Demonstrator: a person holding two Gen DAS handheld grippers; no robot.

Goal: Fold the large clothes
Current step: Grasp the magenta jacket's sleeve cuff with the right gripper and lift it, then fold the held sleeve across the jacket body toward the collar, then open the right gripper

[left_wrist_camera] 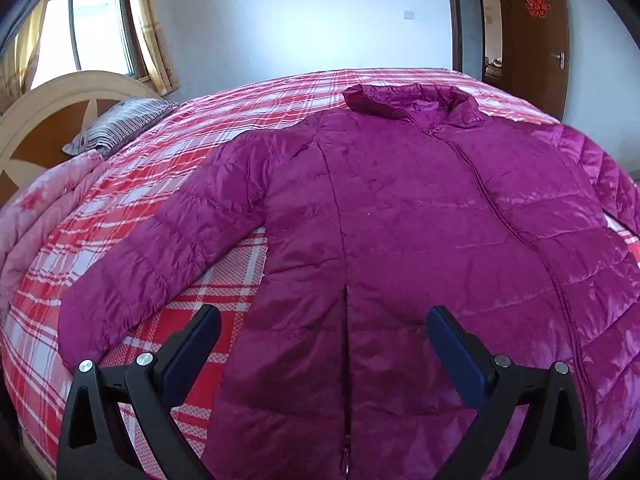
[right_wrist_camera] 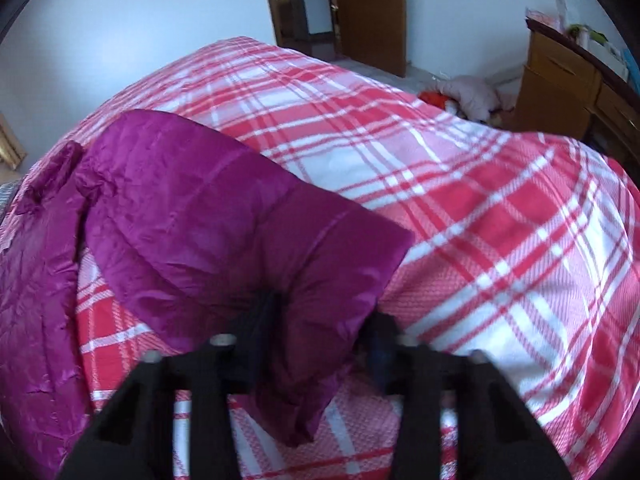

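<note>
A magenta puffer jacket [left_wrist_camera: 400, 216] lies front up on the red and white plaid bed, collar far, zipper closed. Its left sleeve [left_wrist_camera: 168, 248] stretches out toward the near left. My left gripper [left_wrist_camera: 324, 320] is open and empty, hovering above the jacket's hem. In the right wrist view my right gripper [right_wrist_camera: 324, 320] is shut on the cuff end of the right sleeve [right_wrist_camera: 224, 216] and holds it lifted off the bed. The jacket's body [right_wrist_camera: 36, 280] lies at the left.
A striped pillow [left_wrist_camera: 116, 124] and a folded pink quilt [left_wrist_camera: 40, 216] lie by the headboard [left_wrist_camera: 52, 112] at the left. A wooden dresser [right_wrist_camera: 572, 80] and stuffed toys on the floor [right_wrist_camera: 468, 100] stand beyond the bed's right side. A door [left_wrist_camera: 536, 36] stands open at the far right.
</note>
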